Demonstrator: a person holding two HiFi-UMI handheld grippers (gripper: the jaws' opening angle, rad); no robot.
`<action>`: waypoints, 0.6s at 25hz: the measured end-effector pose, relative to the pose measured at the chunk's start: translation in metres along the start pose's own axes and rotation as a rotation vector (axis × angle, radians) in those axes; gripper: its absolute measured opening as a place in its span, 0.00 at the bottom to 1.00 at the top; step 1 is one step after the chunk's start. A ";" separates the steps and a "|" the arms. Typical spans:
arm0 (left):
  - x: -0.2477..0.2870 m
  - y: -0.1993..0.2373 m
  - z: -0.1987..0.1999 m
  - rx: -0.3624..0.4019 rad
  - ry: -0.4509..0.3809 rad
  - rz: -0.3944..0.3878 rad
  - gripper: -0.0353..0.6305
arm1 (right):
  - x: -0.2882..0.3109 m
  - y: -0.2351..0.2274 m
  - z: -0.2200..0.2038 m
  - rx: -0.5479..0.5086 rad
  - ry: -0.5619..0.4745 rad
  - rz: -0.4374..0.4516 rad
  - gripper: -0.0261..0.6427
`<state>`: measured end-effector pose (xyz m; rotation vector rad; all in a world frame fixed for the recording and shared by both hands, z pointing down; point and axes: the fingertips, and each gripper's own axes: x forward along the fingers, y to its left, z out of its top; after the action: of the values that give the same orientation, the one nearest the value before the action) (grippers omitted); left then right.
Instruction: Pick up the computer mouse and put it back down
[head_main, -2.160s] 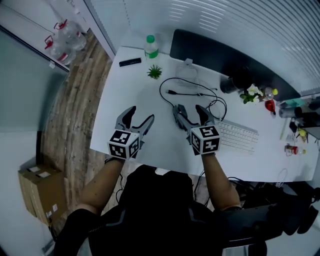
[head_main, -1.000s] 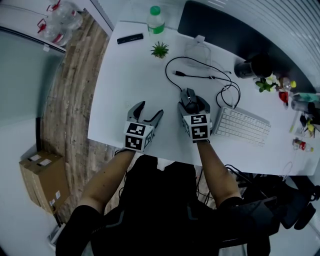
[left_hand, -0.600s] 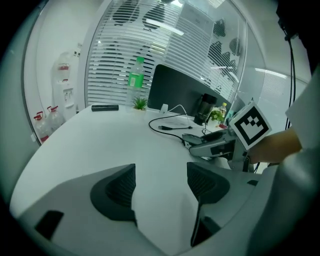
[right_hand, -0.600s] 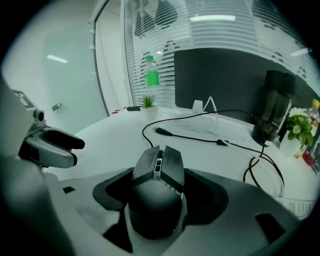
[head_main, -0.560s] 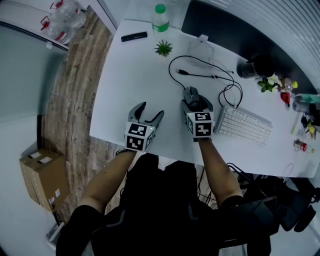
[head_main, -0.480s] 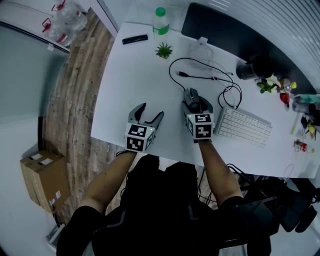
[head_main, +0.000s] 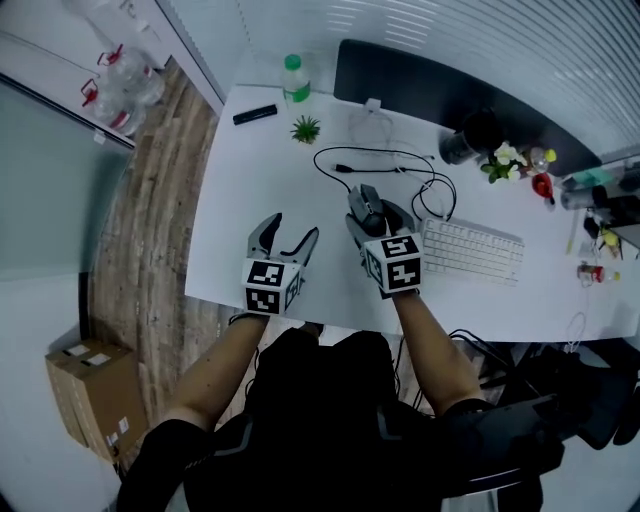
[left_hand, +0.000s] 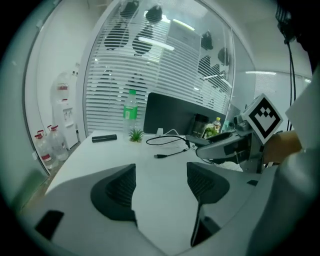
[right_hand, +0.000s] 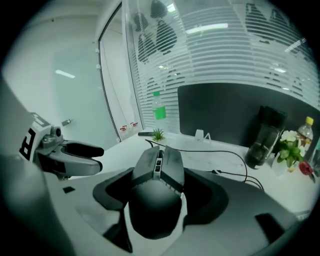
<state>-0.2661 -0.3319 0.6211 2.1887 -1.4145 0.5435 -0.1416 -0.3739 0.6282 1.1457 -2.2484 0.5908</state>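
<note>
A white desk (head_main: 250, 180) stands before slatted blinds. The right gripper (head_main: 374, 212) is clamped across the computer mouse (right_hand: 156, 192) and holds it off the desk near the front edge. The mouse's long axis runs along the jaws. The left gripper (head_main: 285, 236) hangs beside it, jaws apart and empty. Judging by this, the put-down spot lies straight below.

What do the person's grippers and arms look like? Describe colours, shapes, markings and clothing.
The left gripper and right gripper are grey, with two curved jaws lined by dark ribbed pads. Each carries a white cube with black square markers. The person wears a black short-sleeved top.
</note>
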 end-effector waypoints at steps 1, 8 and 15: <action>-0.003 -0.002 0.008 0.002 -0.013 -0.005 0.56 | -0.008 0.001 0.008 0.003 -0.015 0.000 0.48; -0.024 -0.024 0.072 0.040 -0.122 -0.054 0.56 | -0.071 0.003 0.061 0.003 -0.123 -0.019 0.48; -0.048 -0.048 0.113 0.122 -0.196 -0.110 0.56 | -0.126 0.008 0.095 -0.007 -0.208 -0.013 0.48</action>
<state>-0.2324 -0.3463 0.4943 2.4582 -1.3784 0.3948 -0.1119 -0.3513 0.4748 1.2679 -2.4124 0.4778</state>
